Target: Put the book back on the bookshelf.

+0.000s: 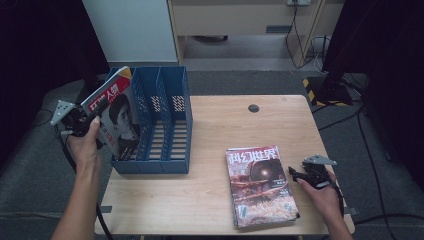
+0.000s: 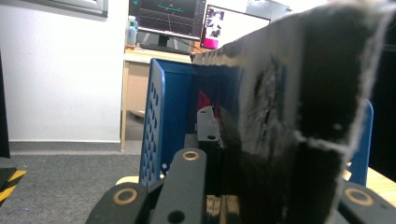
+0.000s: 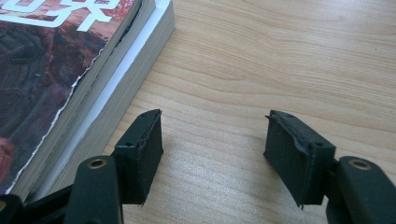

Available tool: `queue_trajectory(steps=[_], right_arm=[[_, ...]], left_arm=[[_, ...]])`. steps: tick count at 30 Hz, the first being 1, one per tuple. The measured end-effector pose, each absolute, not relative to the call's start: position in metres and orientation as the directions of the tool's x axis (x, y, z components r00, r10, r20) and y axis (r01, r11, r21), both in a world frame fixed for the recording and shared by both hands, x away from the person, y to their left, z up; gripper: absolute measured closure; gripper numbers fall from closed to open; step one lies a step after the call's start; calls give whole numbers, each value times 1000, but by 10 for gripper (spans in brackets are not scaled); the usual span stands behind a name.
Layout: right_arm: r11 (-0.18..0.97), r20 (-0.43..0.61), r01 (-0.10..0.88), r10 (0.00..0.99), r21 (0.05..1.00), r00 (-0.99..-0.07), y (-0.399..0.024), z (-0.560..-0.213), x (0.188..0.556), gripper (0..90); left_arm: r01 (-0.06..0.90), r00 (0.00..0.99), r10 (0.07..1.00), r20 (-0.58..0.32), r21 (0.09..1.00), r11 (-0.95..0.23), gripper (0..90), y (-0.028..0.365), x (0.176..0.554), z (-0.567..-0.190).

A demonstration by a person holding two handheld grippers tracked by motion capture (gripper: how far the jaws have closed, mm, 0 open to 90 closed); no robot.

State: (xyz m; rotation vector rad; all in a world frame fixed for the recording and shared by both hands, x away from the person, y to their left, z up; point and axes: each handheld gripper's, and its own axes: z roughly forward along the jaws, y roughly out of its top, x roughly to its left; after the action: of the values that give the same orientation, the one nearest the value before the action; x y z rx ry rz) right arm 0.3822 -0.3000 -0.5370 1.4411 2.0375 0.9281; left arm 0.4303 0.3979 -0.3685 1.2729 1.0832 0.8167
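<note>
A magazine (image 1: 117, 112) with a red title and a portrait on its cover stands tilted at the left compartment of the blue file rack (image 1: 150, 166). My left gripper (image 1: 97, 112) is shut on its left edge. In the left gripper view the magazine (image 2: 299, 93) rises dark between the jaws, with the rack (image 2: 168, 116) just ahead. A stack of magazines (image 1: 260, 185) lies flat on the table's right part. My right gripper (image 1: 295, 175) rests open just to its right; in the right gripper view the stack (image 3: 70, 70) lies left of the gripper (image 3: 212, 149), over bare wood.
The wooden table (image 1: 210, 150) has a round cable hole (image 1: 254, 108) near its far edge. The rack's middle and right compartments hold nothing. Beyond the table are a white cabinet (image 1: 135, 30), cables on the grey floor and a black stand (image 1: 332, 75) at the right.
</note>
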Motion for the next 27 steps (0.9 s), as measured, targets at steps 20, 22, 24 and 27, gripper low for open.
queue_trajectory(steps=[20,22,24,27], right_arm=[[218,4,622,942,752,-336,-300,-537,382,366],[221,1,620,942,753,-337,-300,-537,382,366],[218,4,622,942,753,-335,-300,-537,382,365],[220,4,622,941,752,-338,-300,-537,382,365]], left_arm=[[61,305,936,-176,984,165,857,404,428,-364],[51,298,938,-179,984,172,857,406,428,-363],[44,292,940,-174,985,169,857,407,428,-364],[45,282,946,-159,987,152,857,407,429,-367]])
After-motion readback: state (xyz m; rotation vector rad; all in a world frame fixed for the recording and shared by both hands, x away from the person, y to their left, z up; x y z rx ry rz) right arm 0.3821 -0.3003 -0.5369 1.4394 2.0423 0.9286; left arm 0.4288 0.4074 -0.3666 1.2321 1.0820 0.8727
